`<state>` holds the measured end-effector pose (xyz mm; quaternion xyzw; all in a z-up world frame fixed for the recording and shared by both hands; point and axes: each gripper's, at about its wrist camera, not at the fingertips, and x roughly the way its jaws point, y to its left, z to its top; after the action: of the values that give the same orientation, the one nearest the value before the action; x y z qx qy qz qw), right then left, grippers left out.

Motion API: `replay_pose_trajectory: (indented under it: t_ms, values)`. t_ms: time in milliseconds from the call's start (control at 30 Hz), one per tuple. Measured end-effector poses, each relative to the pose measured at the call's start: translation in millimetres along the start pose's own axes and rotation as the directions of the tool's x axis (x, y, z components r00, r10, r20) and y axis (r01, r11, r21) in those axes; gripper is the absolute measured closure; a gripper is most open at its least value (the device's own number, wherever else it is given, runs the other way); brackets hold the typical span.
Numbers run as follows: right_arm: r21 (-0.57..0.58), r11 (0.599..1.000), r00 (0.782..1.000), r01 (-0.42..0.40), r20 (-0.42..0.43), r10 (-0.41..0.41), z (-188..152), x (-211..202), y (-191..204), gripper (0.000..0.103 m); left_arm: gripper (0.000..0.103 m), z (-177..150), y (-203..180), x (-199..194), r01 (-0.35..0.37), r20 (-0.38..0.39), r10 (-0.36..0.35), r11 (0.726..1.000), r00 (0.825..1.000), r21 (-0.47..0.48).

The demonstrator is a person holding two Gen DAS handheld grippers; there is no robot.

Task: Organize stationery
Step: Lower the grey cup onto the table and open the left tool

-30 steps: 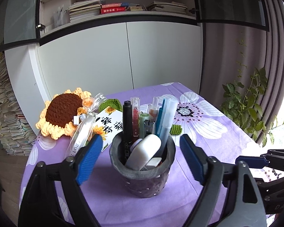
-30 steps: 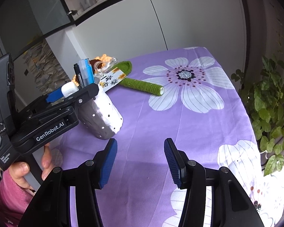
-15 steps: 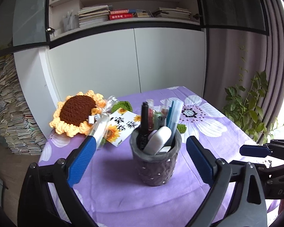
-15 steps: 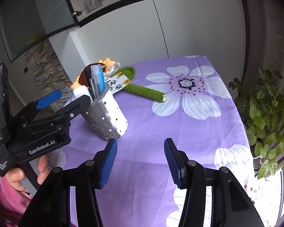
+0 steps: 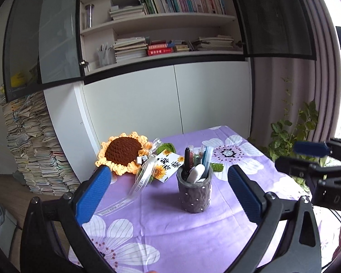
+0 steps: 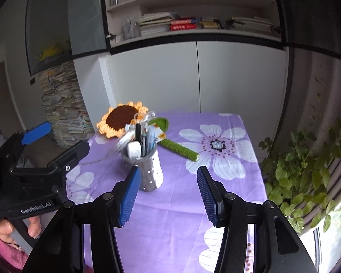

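left tongs [image 5: 168, 193]: jaws have just been opening, now spread wide – nothing between the pads, holding nothing
right tongs [image 6: 168, 195]: jaws partly apart, nothing gripped – bare cloth shows between them
pen holder [image 5: 194, 193]: grey dimpled cup, upright on the table [image 5: 170, 227], mid-scene, beyond the left tongs and clear of both pads; in the right wrist view it stands just past the left pad of the right tongs, contact not seen
contents: black marker [image 5: 186, 159], blue pens [image 5: 208, 157] and a white eraser-like block [image 5: 196, 173] stick out of the top
table cover: purple cloth with large white flowers
crochet sunflower [image 5: 122, 154]: lies far left of the cup, its ribbon [image 5: 145, 175] trailing toward the near side; a printed card [image 5: 168, 165] sits between it and the cup
green stem [image 6: 178, 147]: lies flat, right of the cup in the right wrist view
person's hand [image 6: 11, 227]: near left corner of the right wrist view, wrapped on the left tongs' handle, pink sleeve below
backdrop: white cabinet, bookshelves above, paper stacks at left, plant at right
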<state>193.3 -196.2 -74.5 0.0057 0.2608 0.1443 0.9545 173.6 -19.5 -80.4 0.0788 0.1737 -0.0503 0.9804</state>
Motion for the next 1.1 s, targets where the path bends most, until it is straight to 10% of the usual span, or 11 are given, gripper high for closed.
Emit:
replay_pose_trajectory:
  t_ms: [167, 1100]
  values:
    - [-0.003, 1.000, 0.988, 0.024, 0.152, -0.023, 8, -56, 20, 0.021, 0.001, 2, 0, -52, -0.009, 0.067, 0.010, 1.000, 0.998, -0.014]
    - [-0.003, 0.999, 0.945, 0.032, 0.326, -0.029, -31, -183, 74, 0.011, 0.001, -10, 19, -191, -0.067, 0.246, 0.094, 0.991, 0.965, -0.115]
